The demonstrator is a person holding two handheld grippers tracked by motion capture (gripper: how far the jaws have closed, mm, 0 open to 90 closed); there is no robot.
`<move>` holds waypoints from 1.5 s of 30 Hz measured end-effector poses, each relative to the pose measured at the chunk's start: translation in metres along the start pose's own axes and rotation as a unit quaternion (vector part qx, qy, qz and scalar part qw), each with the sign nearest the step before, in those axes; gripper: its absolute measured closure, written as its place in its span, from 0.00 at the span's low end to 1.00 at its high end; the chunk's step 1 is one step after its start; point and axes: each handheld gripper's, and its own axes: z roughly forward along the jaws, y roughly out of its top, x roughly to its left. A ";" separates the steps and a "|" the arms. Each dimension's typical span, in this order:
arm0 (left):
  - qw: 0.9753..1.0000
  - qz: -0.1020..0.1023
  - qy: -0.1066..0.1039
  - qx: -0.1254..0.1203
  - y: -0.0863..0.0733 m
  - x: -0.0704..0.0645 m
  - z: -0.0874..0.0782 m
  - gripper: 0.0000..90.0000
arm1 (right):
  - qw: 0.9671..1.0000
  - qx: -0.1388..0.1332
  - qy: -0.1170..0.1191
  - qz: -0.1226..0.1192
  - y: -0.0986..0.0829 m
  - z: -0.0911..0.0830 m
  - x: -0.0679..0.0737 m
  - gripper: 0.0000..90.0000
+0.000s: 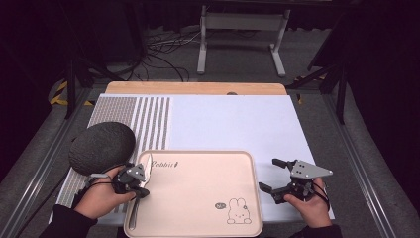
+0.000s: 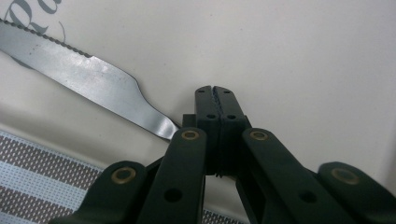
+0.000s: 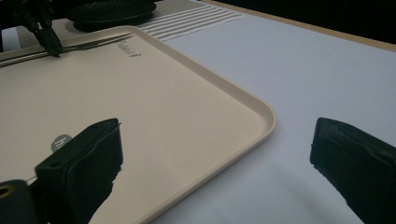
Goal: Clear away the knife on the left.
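In the left gripper view the jaws of the left gripper are clenched together at mid-frame, tips meeting over the tray. Whether they pinch the knife I cannot tell; its blade runs from just left of the jaws to the upper left of the frame, serrated edge up, lying on the tray.

In the high view the left gripper sits at lower left over the tray's left rim, with the knife along that rim.

The right gripper hangs at lower right, jaws released and wide apart, just beside the tray's right edge above the white mat on the bench.

A dark grey oval cushion lies at left on the striped part of the mat.
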 end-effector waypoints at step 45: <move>0.999 -0.011 0.004 -0.038 0.004 -0.003 -0.016 0.77 | 1.000 0.002 0.000 0.003 -0.001 -0.001 0.000 0.04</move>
